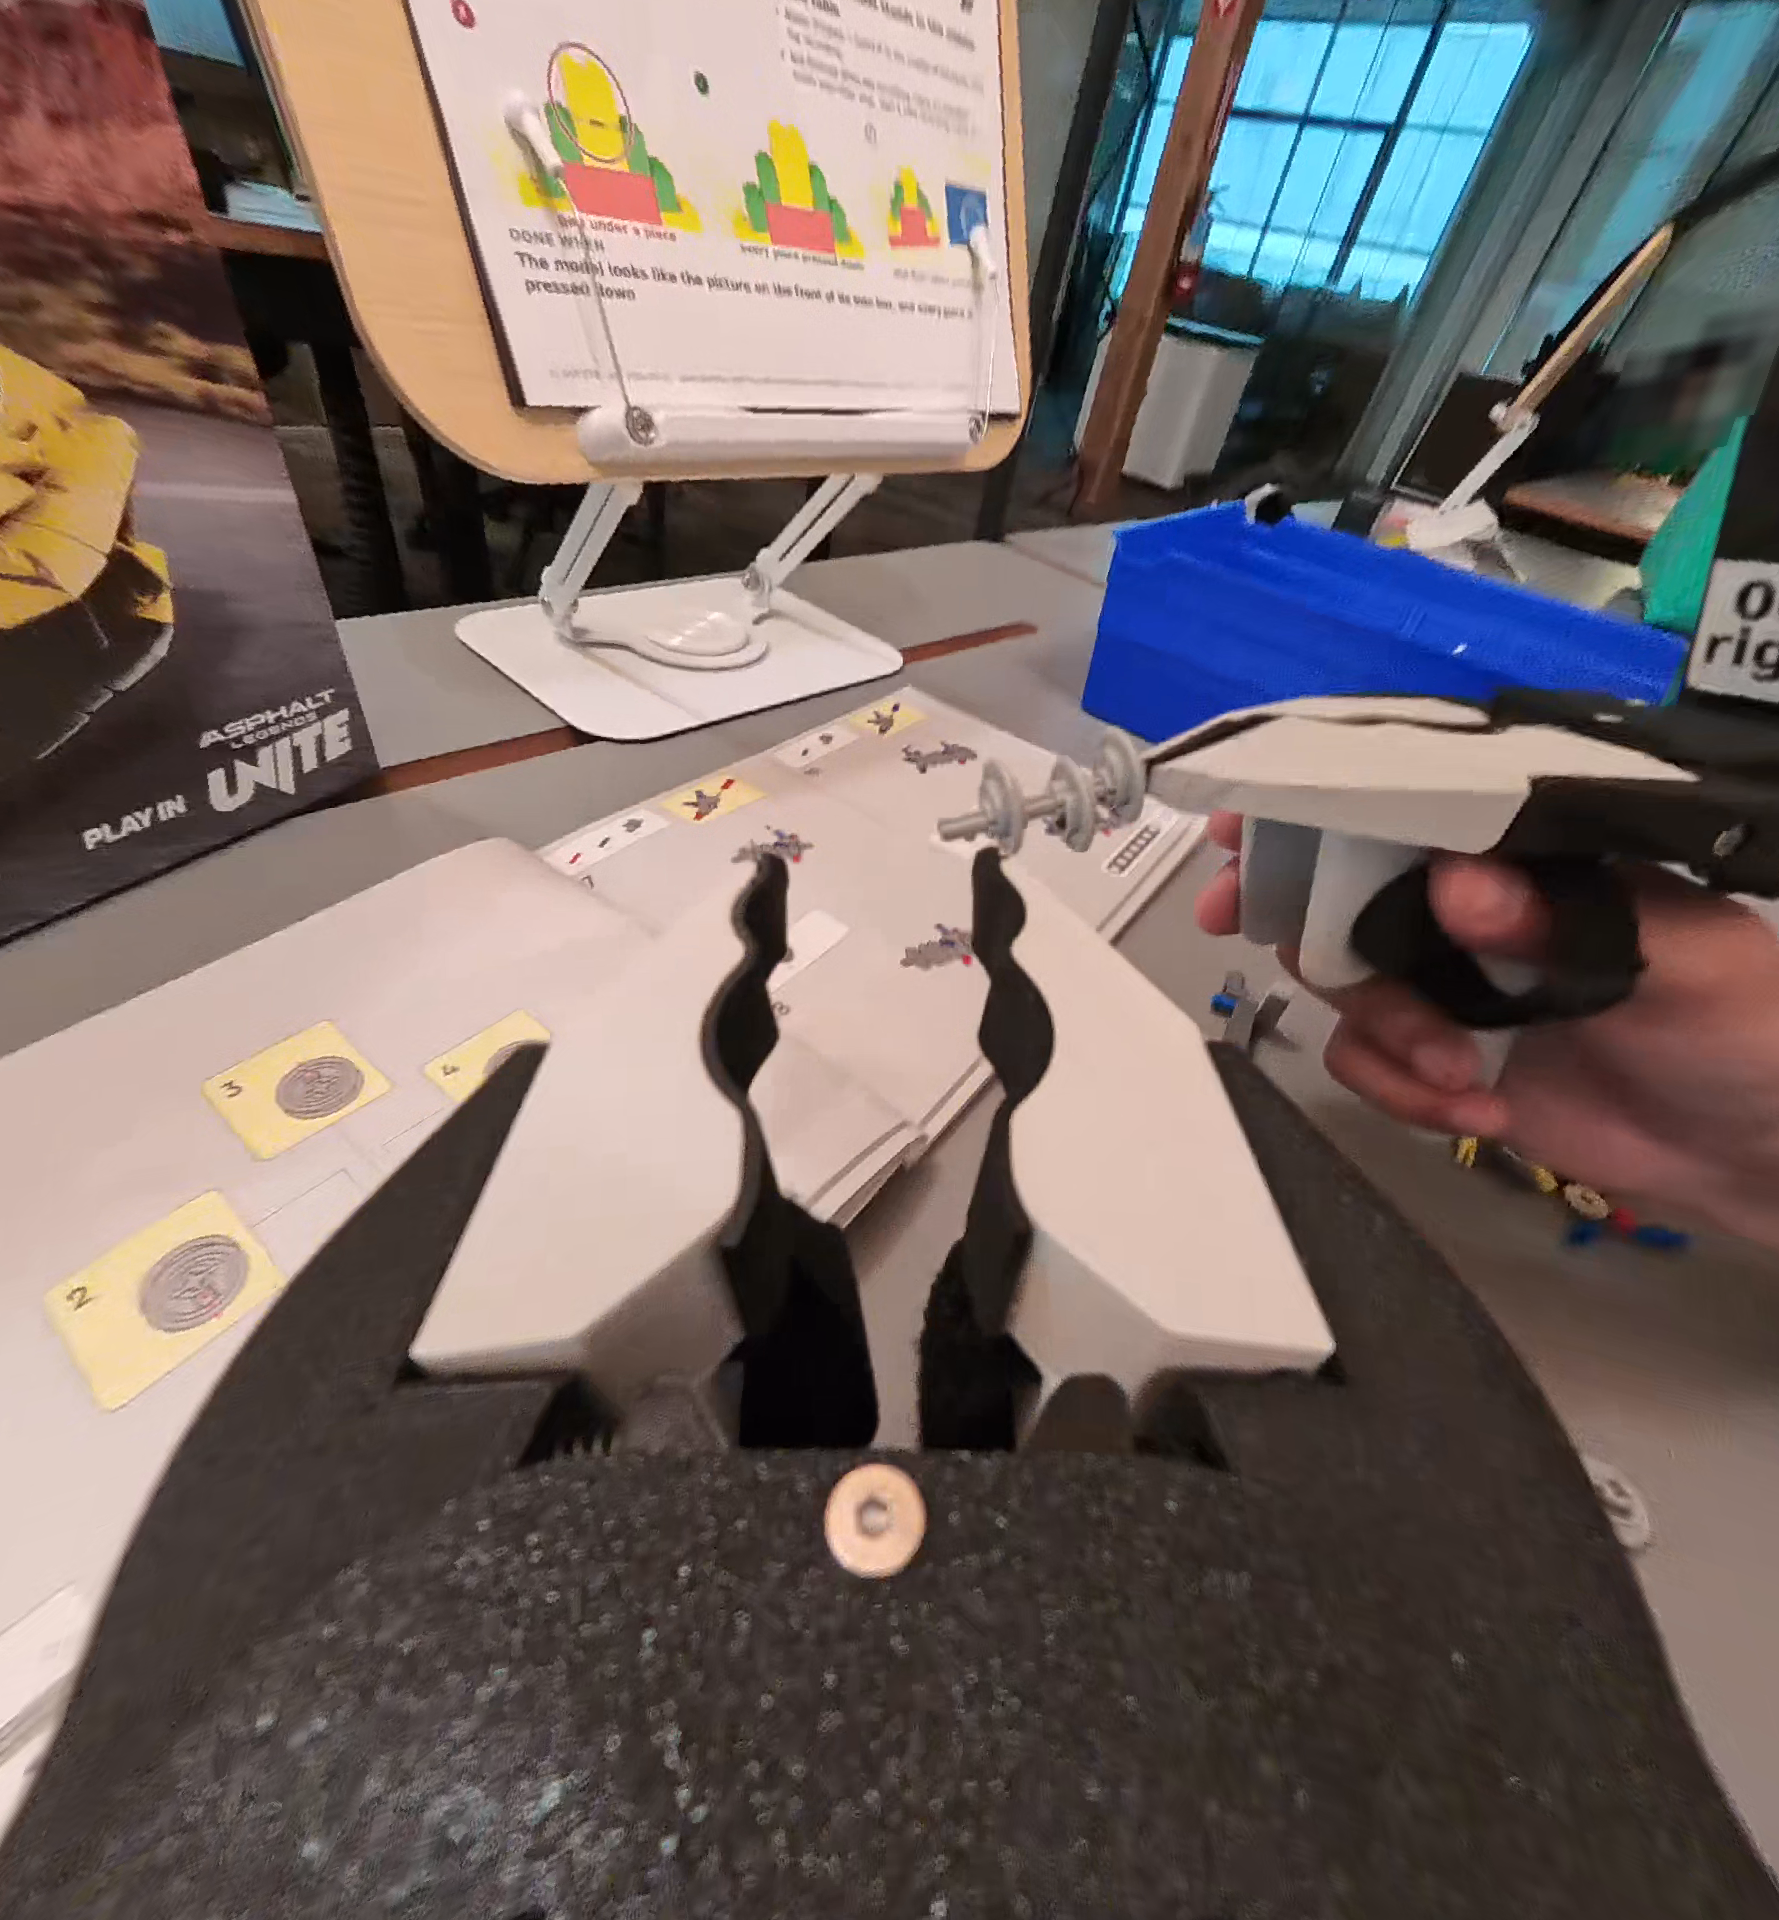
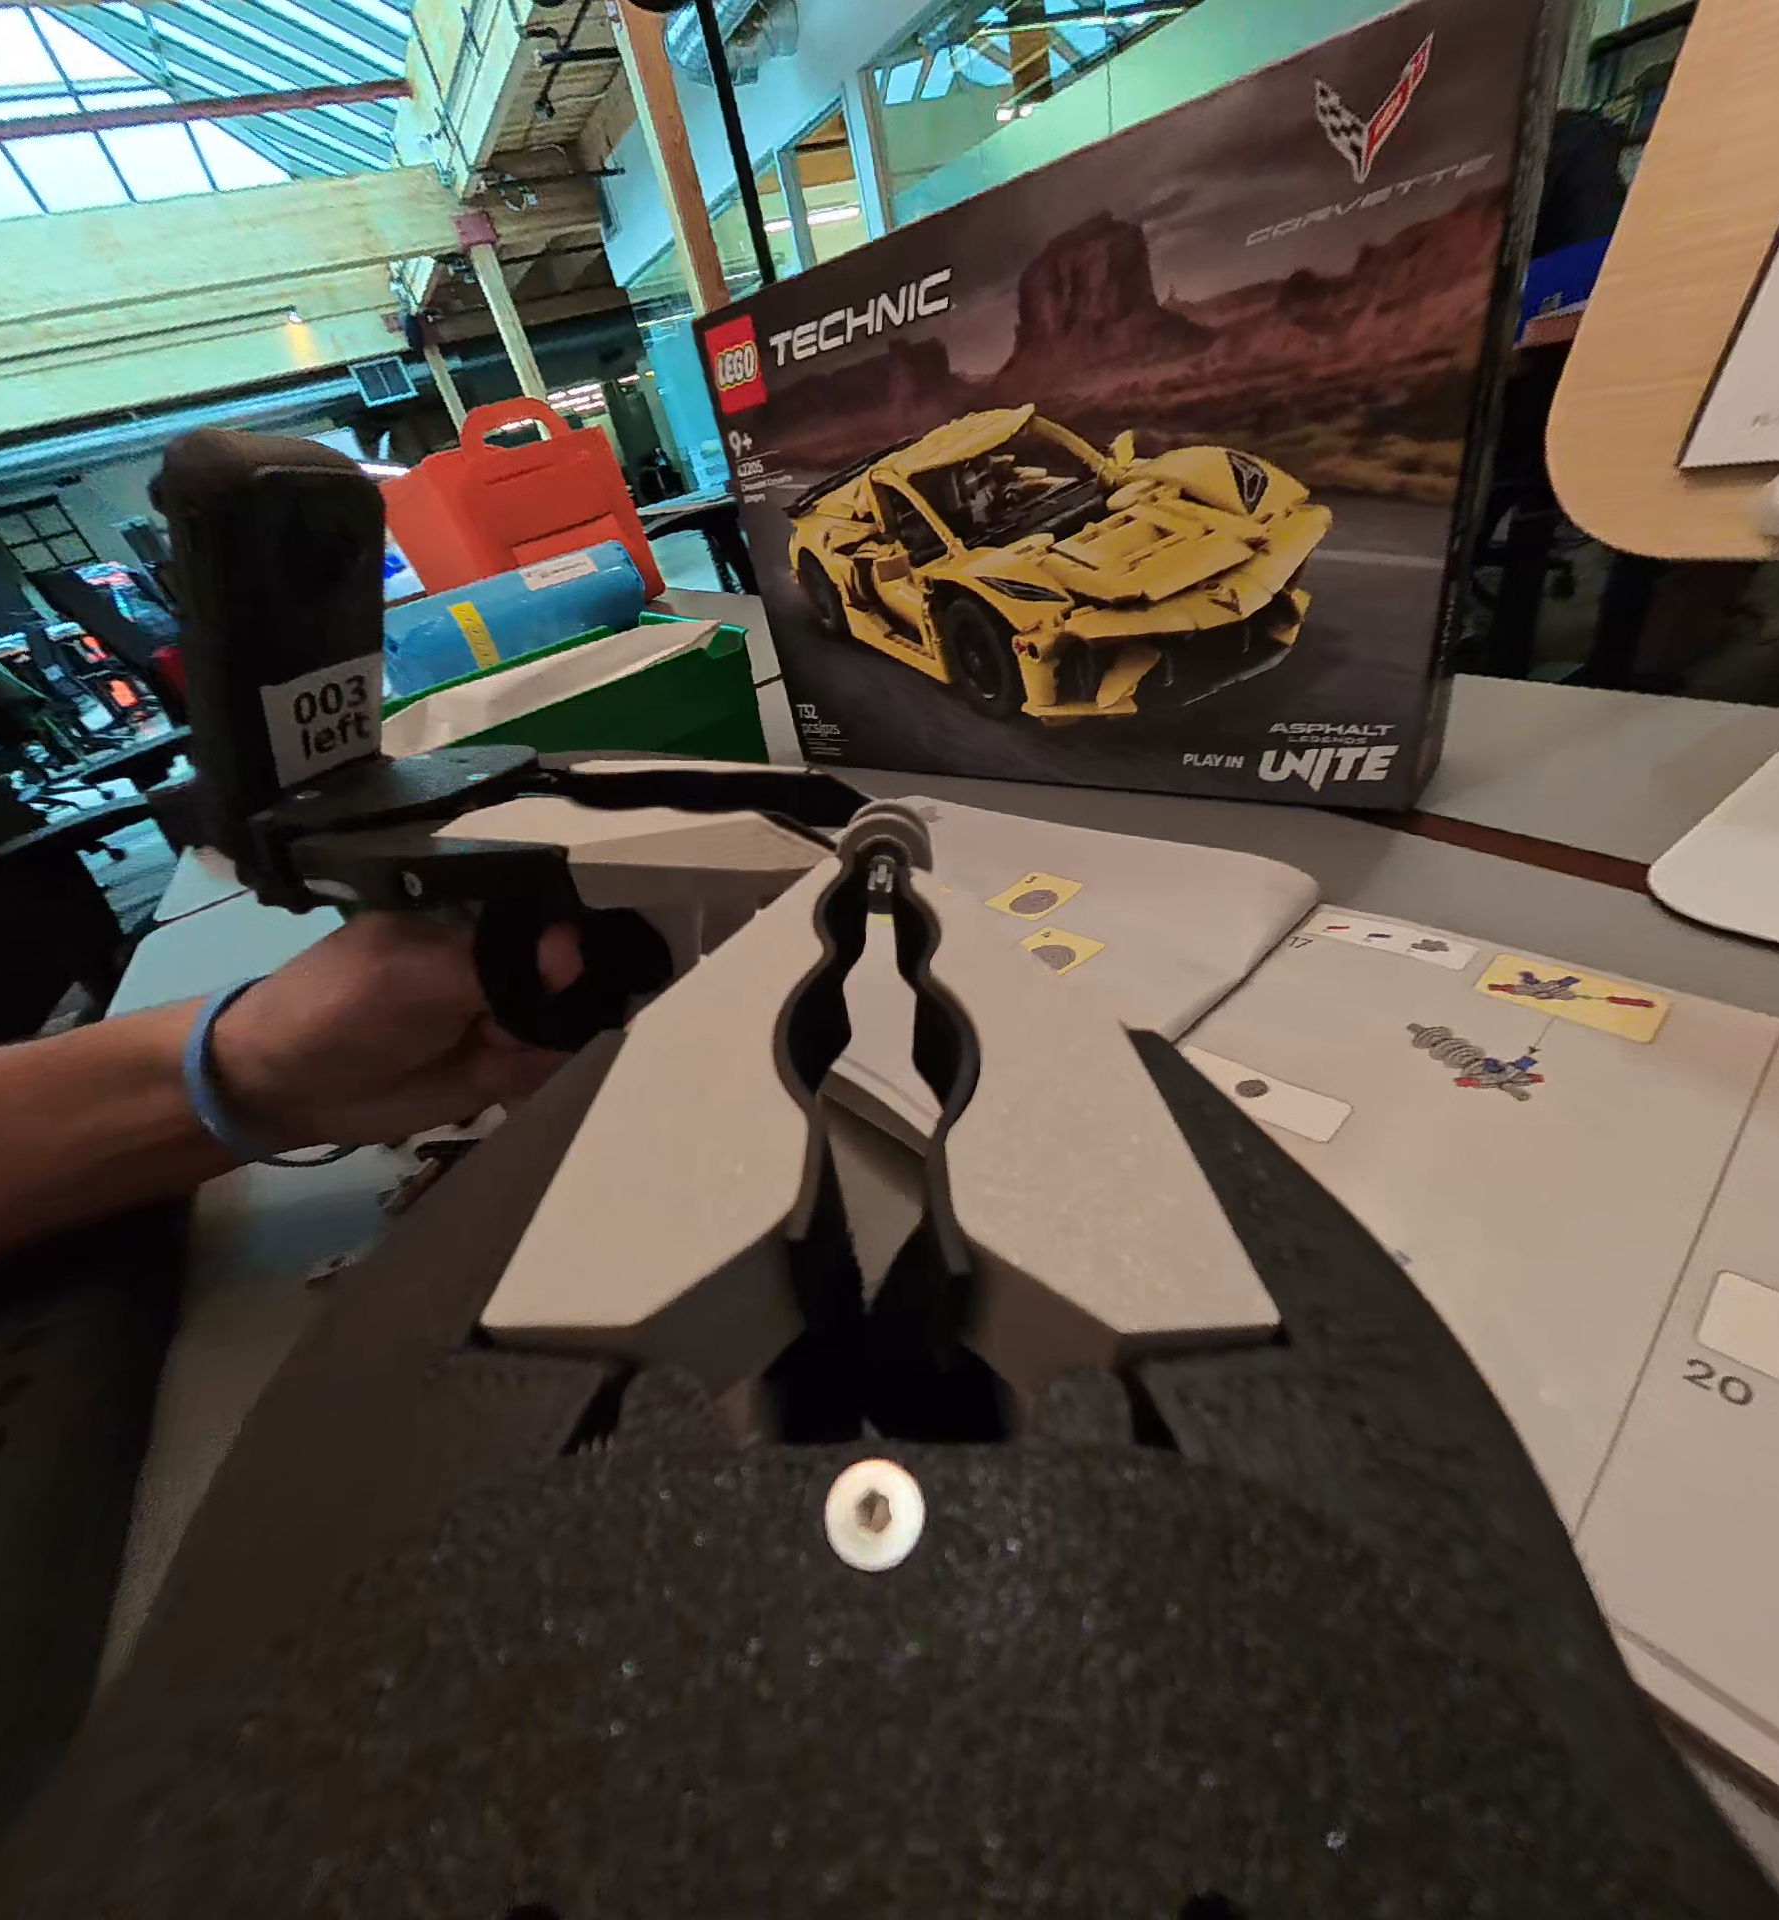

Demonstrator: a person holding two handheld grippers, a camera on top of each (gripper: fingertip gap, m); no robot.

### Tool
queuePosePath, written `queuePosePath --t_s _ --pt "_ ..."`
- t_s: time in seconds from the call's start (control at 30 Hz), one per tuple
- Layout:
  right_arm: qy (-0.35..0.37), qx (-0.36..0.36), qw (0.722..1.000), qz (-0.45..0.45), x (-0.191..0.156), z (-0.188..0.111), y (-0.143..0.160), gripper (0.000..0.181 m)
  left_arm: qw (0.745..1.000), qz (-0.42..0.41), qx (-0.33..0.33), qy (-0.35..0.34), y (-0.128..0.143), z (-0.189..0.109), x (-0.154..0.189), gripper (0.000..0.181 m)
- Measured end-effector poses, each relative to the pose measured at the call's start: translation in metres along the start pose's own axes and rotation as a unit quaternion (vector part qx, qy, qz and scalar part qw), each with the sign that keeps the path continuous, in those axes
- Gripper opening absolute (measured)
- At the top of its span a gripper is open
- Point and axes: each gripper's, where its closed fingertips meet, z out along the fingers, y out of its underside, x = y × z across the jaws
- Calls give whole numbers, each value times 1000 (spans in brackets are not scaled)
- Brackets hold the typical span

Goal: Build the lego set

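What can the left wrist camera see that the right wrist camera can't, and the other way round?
Only the left wrist view shows the blue bin, loose pieces on the table, and the grey axle with discs seen sideways in the right gripper. Only the right wrist view shows the orange case and green bin. Both show the set's box and instruction booklet.

Printed set box (image 2: 1124, 499) — labelled grippers.

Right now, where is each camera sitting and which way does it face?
Left wrist view: on the left tongs, open, facing the instruction booklet and document stand; a hand works the right tongs.
Right wrist view: on the right tongs, shut on a grey axle piece, facing the set box.
Shared: booklet, box, axle piece.
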Motion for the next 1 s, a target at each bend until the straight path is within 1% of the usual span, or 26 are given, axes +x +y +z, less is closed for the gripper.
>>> queuePosePath --t_s 0.13,0.2,0.3,0.37,0.47,0.57,0.87,1.0 --pt "9 13 1000 -11 -3 1 -3 3 999 -8 22 24 -6 0 12 28" --pt "10 19 1000 -7 -2 1 -5 4 999 -2 23 36 -7 -1 18 34" --pt "7 12 1000 -2 -3 3 -1 4 998 -10 27 51 -9 -2 22 33" --pt "1 14 1000 -4 -6 4 -2 4 999 -12 25 42 -8 -2 18 24" --pt "-7 11 1000 -3 -9 5 -1 4 999 -16 19 40 -6 -2 14 22" --pt "-12 6 1000 -3 -11 6 1 4 998 -15 18 54 -5 -3 18 17" --pt "-19 0 1000 2 -14 6 4 4 999 38 14 28 -1 -6 16 14" --pt "-16 -3 1000 6 -13 8 6 4 999 33 5 22 1 -5 15 14"
